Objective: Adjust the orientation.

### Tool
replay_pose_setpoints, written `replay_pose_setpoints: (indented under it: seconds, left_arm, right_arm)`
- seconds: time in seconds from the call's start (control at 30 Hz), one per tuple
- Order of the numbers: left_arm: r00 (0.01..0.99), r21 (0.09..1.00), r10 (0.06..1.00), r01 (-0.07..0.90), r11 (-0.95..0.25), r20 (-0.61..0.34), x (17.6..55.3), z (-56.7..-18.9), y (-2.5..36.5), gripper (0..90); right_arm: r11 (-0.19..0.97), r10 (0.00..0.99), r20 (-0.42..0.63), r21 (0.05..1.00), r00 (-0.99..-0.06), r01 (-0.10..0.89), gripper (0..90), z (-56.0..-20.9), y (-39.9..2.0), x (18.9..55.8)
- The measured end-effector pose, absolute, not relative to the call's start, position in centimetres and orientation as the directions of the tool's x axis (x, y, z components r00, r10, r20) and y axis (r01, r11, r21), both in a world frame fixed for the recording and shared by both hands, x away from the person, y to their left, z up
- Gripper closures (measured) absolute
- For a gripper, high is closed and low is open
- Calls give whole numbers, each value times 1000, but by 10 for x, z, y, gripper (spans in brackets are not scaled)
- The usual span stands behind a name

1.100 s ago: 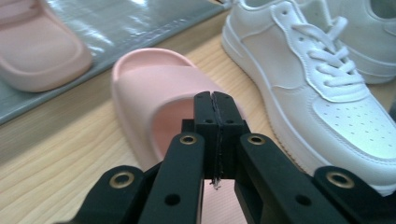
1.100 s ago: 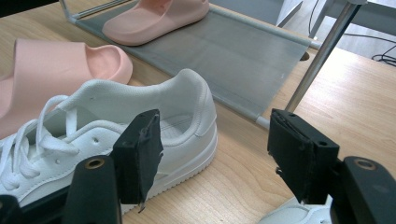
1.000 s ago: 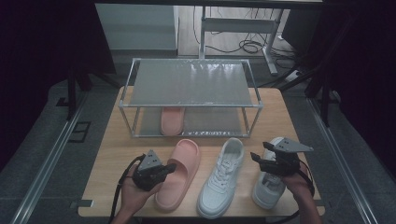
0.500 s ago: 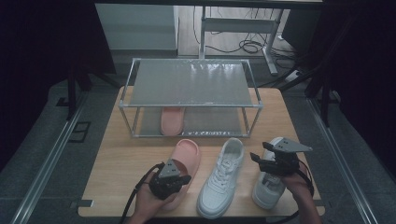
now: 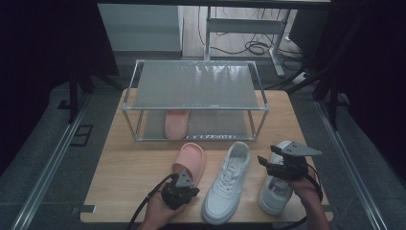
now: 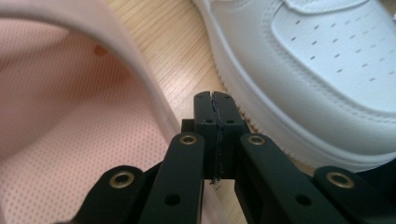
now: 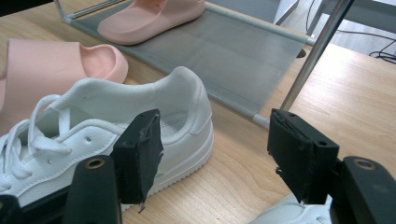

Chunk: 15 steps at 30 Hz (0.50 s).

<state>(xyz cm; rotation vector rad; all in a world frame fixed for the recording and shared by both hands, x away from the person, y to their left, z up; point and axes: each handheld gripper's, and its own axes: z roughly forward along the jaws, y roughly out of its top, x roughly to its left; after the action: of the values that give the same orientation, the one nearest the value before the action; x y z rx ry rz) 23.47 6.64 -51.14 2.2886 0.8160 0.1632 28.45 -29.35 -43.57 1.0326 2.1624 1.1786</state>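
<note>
A pink slipper point(image 5: 190, 160) point(image 6: 56, 116) lies on the wooden table with a white sneaker point(image 5: 227, 182) point(image 6: 327, 60) point(image 7: 116, 130) to its right. My left gripper point(image 5: 186, 181) point(image 6: 215, 100) is shut with nothing in it. It hangs low over the slipper's near end, and its tips point at the strip of table between slipper and sneaker. My right gripper point(image 5: 269, 155) point(image 7: 215, 135) stands open and empty above a second white sneaker point(image 5: 275, 191) point(image 7: 289, 214) at the right, facing the heel of the middle sneaker.
A two-level metal shoe rack point(image 5: 196, 84) point(image 7: 233, 56) stands at the back of the table. On its lower shelf rests another pink slipper point(image 5: 176, 122) point(image 7: 149, 18). Bare wood point(image 5: 129, 167) lies left of the slipper. The table's front edge is just below both hands.
My left gripper has moved right and down, from beside the slipper's left edge to over its near end. The right gripper and the shoes have stayed put.
</note>
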Motion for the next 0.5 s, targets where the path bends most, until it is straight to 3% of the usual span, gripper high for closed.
replay_pose_setpoints:
  seconds: [0.5]
  left_arm:
    - [759, 634, 637, 560, -534, -135, 232, -512, 92, 900]
  right_arm:
    - [351, 791, -47, 852, -609, 389, 354, -435, -294, 284]
